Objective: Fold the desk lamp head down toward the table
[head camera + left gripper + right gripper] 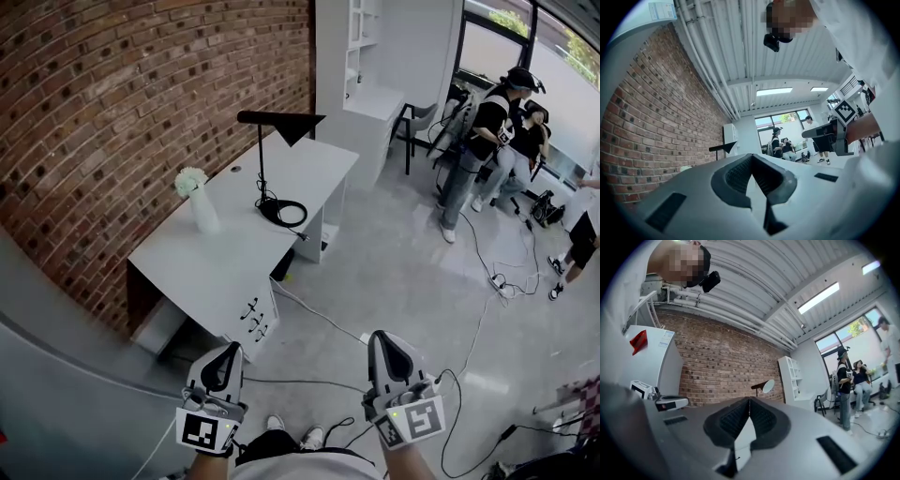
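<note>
At eleven o'clock, well ahead, the lamp (262,159) stands on the counter (216,262), its head (281,120) level and high. The left gripper (227,352) and right gripper (384,339) hang at six o'clock, fingers (736,174) pressed together, empty. Folding has not begun; approach and grip remain.

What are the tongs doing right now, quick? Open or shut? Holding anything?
Left tongs: closed, holding nothing.
Right tongs: closed, holding nothing.

A white vase (204,214) holding pale flowers (190,180) stands near the brick wall (122,103); well apart, a person (473,141) stands by the windows (492,47).
</note>
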Demonstrator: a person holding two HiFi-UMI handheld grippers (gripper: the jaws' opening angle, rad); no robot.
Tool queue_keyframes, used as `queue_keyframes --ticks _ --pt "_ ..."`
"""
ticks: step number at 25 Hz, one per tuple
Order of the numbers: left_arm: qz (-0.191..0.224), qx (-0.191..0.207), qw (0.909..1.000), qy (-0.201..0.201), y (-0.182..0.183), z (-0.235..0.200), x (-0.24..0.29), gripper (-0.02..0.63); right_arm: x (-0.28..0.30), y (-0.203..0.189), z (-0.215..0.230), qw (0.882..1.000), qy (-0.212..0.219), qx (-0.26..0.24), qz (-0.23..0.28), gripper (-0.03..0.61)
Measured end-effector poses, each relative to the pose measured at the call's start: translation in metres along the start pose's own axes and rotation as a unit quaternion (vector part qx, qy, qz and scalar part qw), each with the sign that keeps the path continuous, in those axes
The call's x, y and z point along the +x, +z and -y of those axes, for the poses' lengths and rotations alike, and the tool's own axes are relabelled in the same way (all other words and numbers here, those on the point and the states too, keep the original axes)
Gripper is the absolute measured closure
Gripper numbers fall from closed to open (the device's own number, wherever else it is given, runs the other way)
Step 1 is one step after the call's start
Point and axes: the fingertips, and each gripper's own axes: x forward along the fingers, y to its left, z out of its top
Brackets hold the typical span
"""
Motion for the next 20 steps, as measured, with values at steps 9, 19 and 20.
queue_keyframes --ticks 9,19,20 --pt "-0.017 -0.016 0.9997 -0.006 -0.02 -0.006 0.034 0.606 0.028 -0.009 0.014 1.0 0.007 -0.003 -0.009 0.56" --pt "-0.006 -0.037 0.9991 -0.018 -0.051 -0.053 0.112 0.606 0.113 -0.016 0.035 1.0 0.005 -0.019 -0.024 0.56" --pt "-0.007 -0.042 0.9989 -0.02 -0.055 -0.059 0.12 0.606 0.123 -0.017 0.035 0.999 0.006 -0.021 -0.026 0.56"
